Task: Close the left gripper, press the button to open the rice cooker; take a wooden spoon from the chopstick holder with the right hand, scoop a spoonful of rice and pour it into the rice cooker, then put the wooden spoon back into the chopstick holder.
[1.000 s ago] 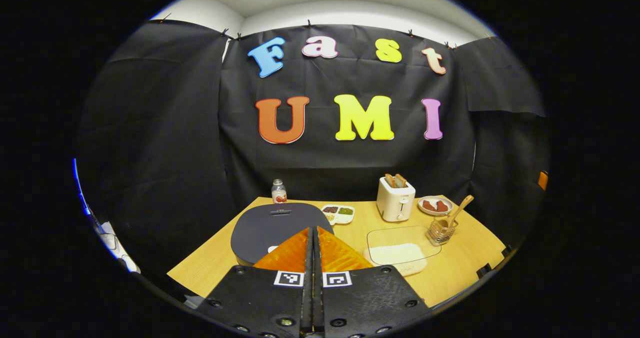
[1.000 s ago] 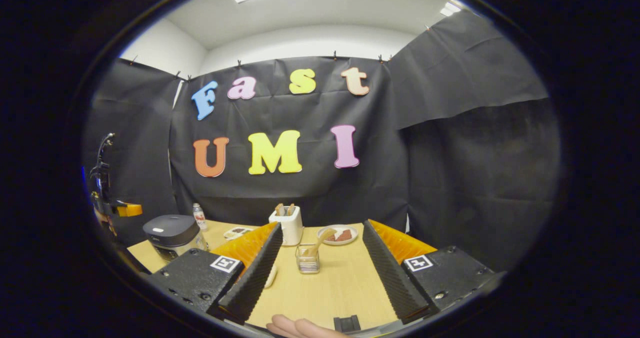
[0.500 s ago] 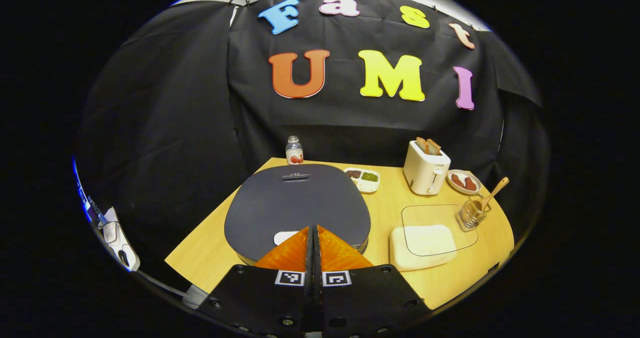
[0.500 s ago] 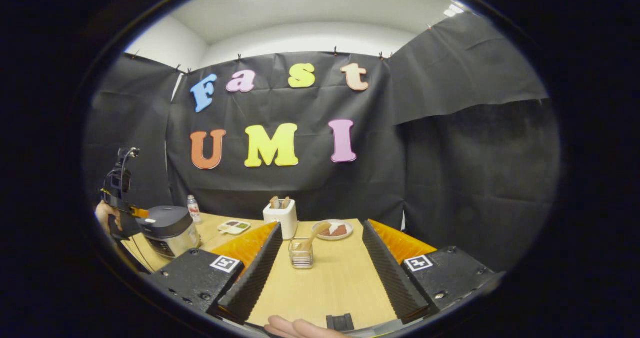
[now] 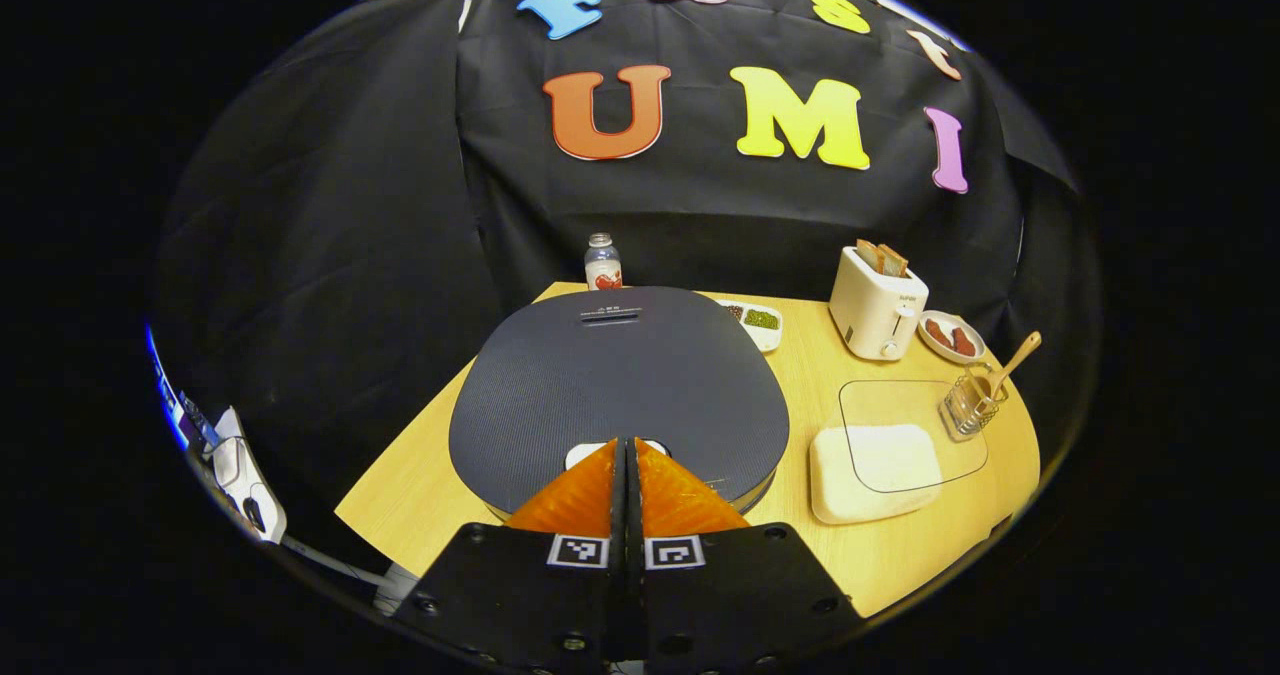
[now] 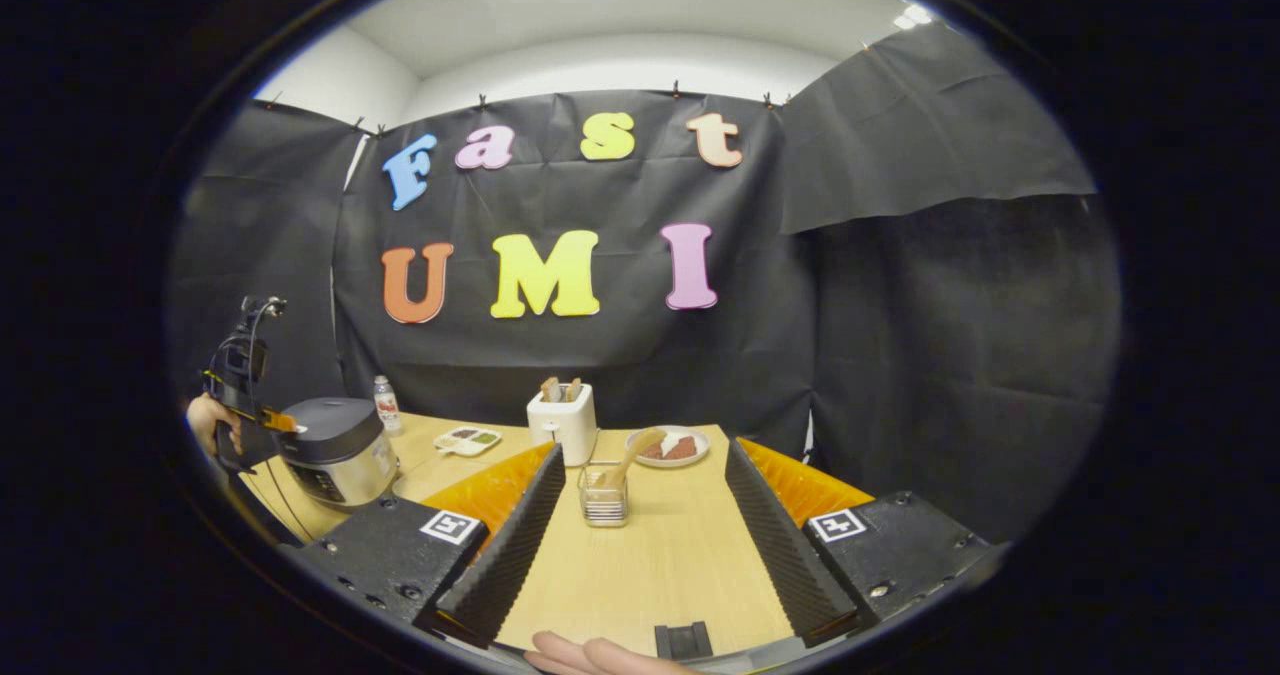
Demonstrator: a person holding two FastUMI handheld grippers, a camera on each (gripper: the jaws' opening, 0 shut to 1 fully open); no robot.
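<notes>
The rice cooker (image 5: 618, 385) has a dark flat lid, which is down, and a pale button (image 5: 582, 450) at its near edge. My left gripper (image 5: 627, 445) is shut, its tips right at that button; whether they touch it I cannot tell. In the right gripper view the cooker (image 6: 338, 450) stands at the left with the left gripper (image 6: 275, 420) at its lid's near edge. A wooden spoon (image 6: 632, 457) leans in the wire chopstick holder (image 6: 603, 497), straight ahead of my open, empty right gripper (image 6: 640, 465). A glass container of rice (image 5: 872, 455) lies right of the cooker.
On the wooden table (image 6: 660, 565) stand a white toaster (image 6: 562, 421) with bread, a plate of meat (image 6: 672, 446), a divided snack tray (image 6: 465, 440) and a small bottle (image 6: 384, 404) at the back. A hand (image 6: 205, 417) holds the left gripper.
The left gripper, shut throughout, has come down and forward over the cooker lid until its tips reach the button. The right gripper has barely moved and stays open.
</notes>
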